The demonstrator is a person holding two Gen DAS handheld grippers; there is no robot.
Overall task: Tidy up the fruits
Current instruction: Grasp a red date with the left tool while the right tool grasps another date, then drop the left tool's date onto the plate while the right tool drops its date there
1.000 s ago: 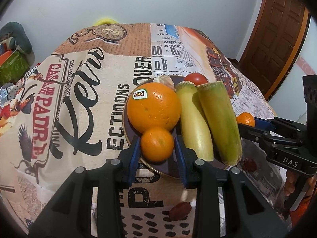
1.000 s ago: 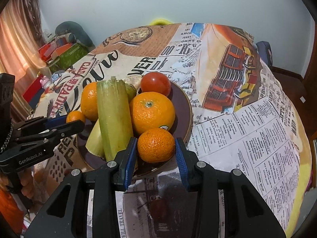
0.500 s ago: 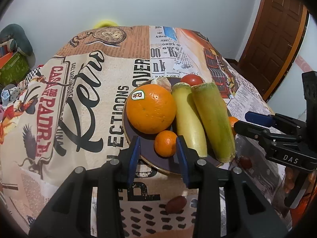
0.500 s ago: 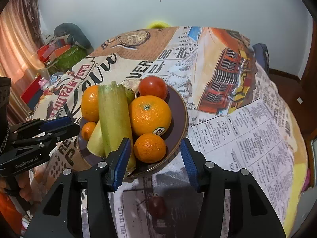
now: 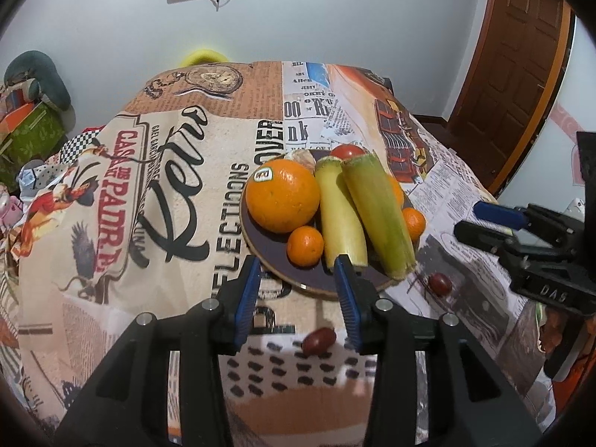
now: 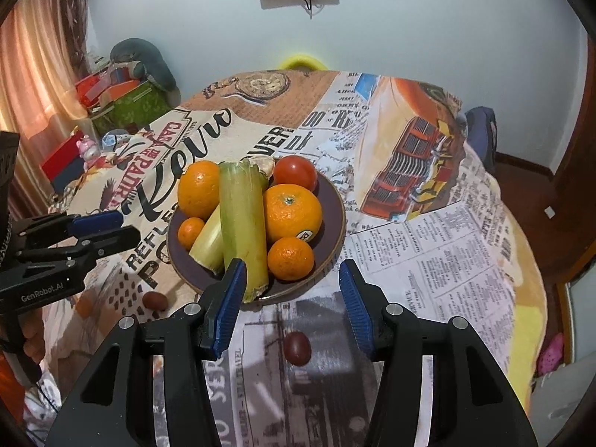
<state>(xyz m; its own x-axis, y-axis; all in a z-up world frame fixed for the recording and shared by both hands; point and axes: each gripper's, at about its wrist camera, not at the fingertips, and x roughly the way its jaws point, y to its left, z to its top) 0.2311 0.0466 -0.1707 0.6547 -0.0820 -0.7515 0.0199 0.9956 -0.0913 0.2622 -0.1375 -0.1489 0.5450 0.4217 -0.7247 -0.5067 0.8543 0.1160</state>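
A dark plate (image 5: 298, 277) (image 6: 333, 201) holds two big oranges (image 5: 283, 195) (image 6: 292, 212), two small mandarins (image 5: 305, 245) (image 6: 290, 258), a tomato (image 6: 295, 173) and two green-yellow stalks (image 5: 376, 216) (image 6: 242, 219). My left gripper (image 5: 300, 294) is open and empty, just short of the plate's near rim. My right gripper (image 6: 290, 300) is open and empty, short of the plate on its side. Two dark red grapes lie on the cloth: one (image 5: 318, 339) (image 6: 154, 300) near my left gripper, one (image 5: 439, 284) (image 6: 297, 348) between my right fingers.
The table wears a printed newspaper-style cloth (image 5: 167, 186). Boxes and clutter (image 6: 119, 100) stand beyond its left edge. A wooden door (image 5: 514, 74) is at the right. Each gripper shows in the other's view: the right (image 5: 529, 257), the left (image 6: 63, 246).
Both grippers let go of their mandarins, which now rest on the plate. Both have opened and pulled back from the plate.
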